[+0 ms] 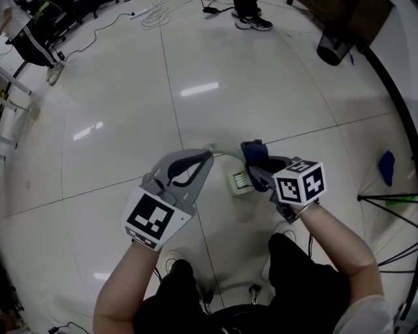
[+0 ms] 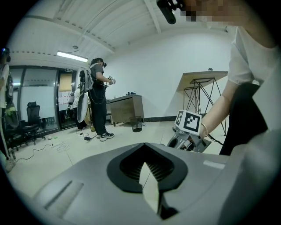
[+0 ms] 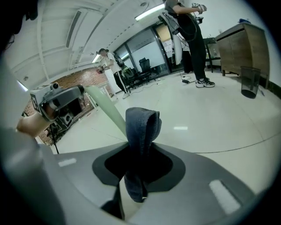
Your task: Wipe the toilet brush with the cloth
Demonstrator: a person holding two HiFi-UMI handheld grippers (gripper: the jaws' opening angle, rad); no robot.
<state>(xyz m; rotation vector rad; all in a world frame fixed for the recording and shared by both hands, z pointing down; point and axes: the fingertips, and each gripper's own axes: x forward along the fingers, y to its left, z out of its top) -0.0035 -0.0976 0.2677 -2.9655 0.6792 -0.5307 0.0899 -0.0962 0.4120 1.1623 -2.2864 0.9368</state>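
My left gripper (image 1: pixel 207 155) is shut on the end of the pale green toilet brush handle (image 1: pixel 224 154). The handle shows as a pale strip between the jaws (image 2: pixel 149 184). The brush head (image 1: pixel 240 182) hangs low between the two grippers, over the floor. My right gripper (image 1: pixel 256 167) is shut on a dark blue cloth (image 1: pixel 254 152), which sticks up folded from its jaws (image 3: pixel 141 132). The cloth lies against the handle (image 3: pixel 105 110), just right of the left gripper's tip. From the left gripper view the right gripper (image 2: pixel 189 137) is close ahead.
A person's shoes (image 1: pixel 252 21) stand at the far top, with a dark bin (image 1: pixel 333 48) to the right and cables (image 1: pixel 154 13) on the floor. Black tripod legs (image 1: pixel 390 197) and a blue item (image 1: pixel 386 167) are at the right. My own legs (image 1: pixel 297 274) are below.
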